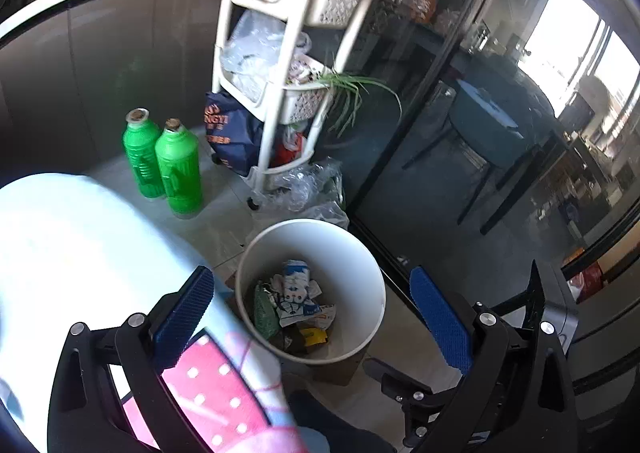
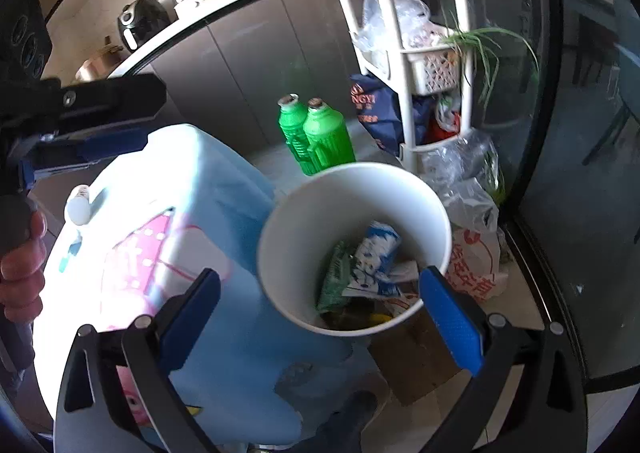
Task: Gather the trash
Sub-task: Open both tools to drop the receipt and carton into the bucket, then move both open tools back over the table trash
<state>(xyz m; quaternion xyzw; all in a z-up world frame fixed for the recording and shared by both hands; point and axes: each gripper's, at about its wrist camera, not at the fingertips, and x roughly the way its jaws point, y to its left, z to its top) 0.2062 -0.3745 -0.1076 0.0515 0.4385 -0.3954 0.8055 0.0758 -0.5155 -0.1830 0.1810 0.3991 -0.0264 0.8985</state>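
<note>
Now crumpled wrappers (image 1: 294, 303) lie in the white bin (image 1: 360, 265), both hand-held grippers (image 1: 320, 313) (image 2: 320, 317) spread wide, empty.

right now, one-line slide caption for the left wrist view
Open left gripper above a white bin of wrappers, two green bottles behind.
</note>
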